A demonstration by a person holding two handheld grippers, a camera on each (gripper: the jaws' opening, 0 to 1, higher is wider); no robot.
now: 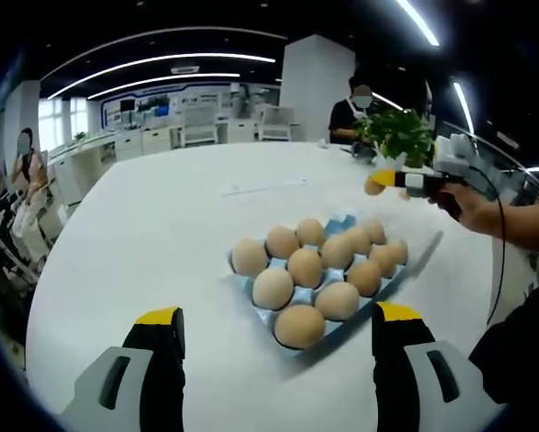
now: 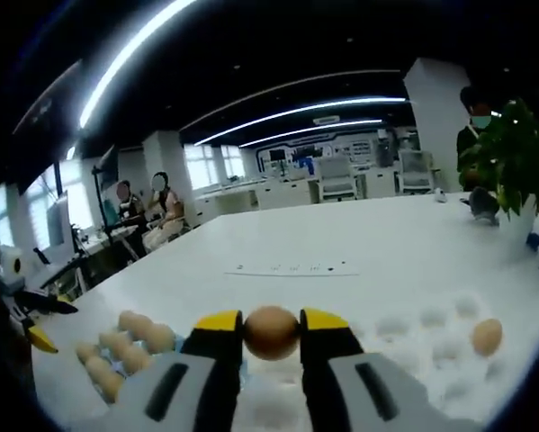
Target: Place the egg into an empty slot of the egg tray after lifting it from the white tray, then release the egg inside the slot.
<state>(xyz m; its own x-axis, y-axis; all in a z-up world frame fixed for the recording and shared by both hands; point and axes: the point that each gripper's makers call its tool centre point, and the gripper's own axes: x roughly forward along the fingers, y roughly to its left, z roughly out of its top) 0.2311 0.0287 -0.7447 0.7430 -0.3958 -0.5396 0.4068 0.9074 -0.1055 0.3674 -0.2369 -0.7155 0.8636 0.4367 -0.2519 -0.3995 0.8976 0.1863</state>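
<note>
Clearly running several risks, reading from left to right across the left gripper view: idling the left gripper [image 1: 279,315] with jaws spread wide and gripping nothing, just short of the egg tray [image 1: 422,256], and so possibly nudging that tray across the white table [image 1: 143,207] and shifting the target; aiming for what looks like the one bare blue slot [image 1: 342,221] in the far row, hemmed in by seated eggs [image 1: 305,267], and so possibly knocking shell against shell by descending off-centre or tilted; carrying the egg [image 1: 374,184] high above the table in the right gripper [image 1: 388,182], well apart from the tray, and so possibly dropping it by loosening early or cracking it by pinching harder. Turning to the right gripper view, again from left to right: passing the filled egg tray low on the left; finding the egg [image 2: 271,332] clamped squarely between the yellow tips of the right gripper [image 2: 271,322], touching both jaws and sitting dead centre; leaving the white tray [image 2: 413,360] off to the right, with a lone egg [image 2: 487,337] resting in one of its dimples.
</note>
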